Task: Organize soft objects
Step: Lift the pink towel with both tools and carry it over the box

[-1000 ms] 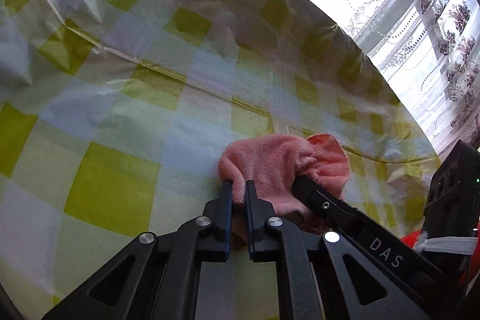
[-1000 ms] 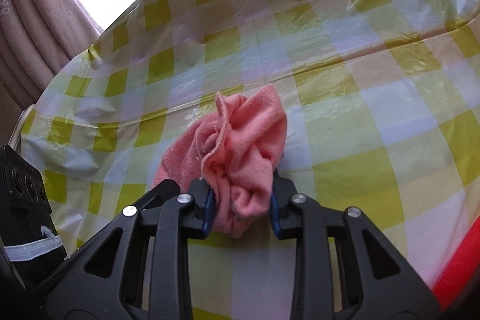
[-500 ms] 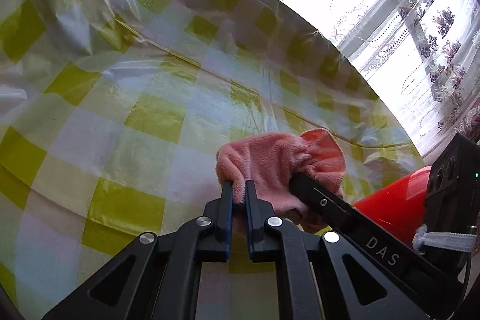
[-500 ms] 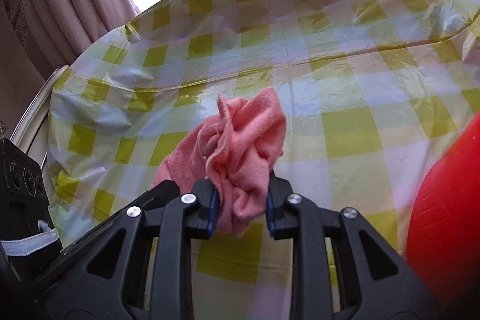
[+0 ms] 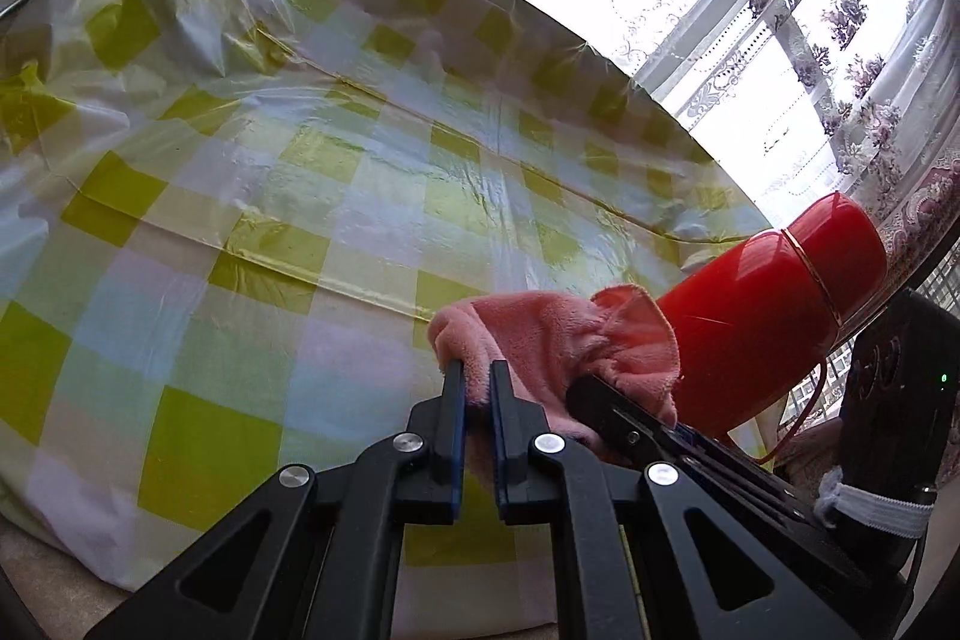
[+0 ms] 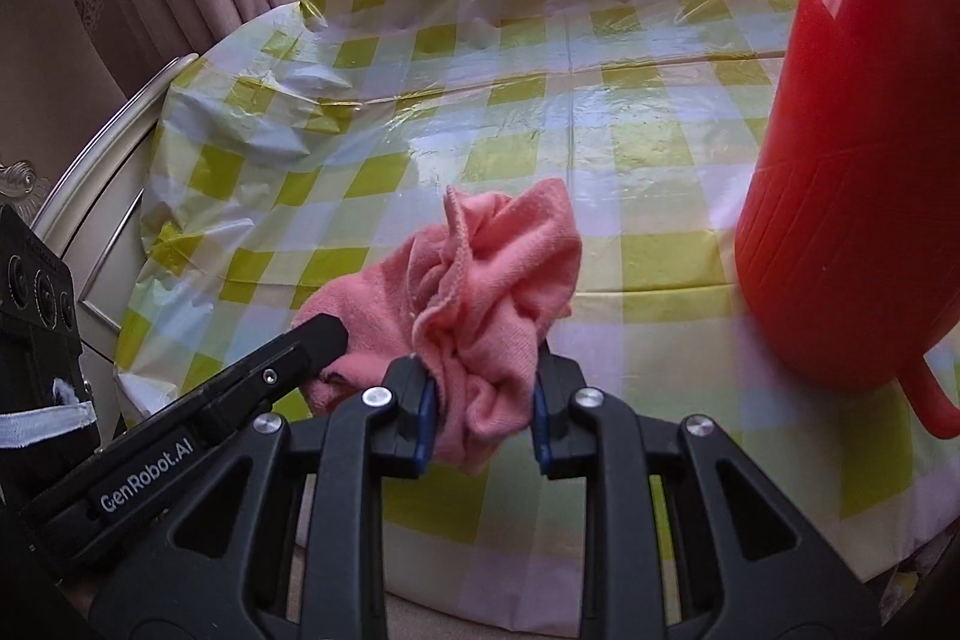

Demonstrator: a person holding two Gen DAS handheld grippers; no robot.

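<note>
A crumpled pink cloth is held up above the checked tablecloth by both grippers. My left gripper is shut on its left edge, with a thin fold between the pads. My right gripper is shut on a thick bunch of the same pink cloth. The two grippers are side by side, each one's finger showing in the other's view. The part of the cloth below the fingers is hidden.
A tall red thermos jug with a handle stands on the table just right of the cloth, also in the left wrist view. The yellow-and-white checked plastic tablecloth covers the round table. Curtains and a bright window lie behind.
Both grippers have pulled back and risen with the pink cloth between them. The table's near edge and the red jug have come into view on the right.
</note>
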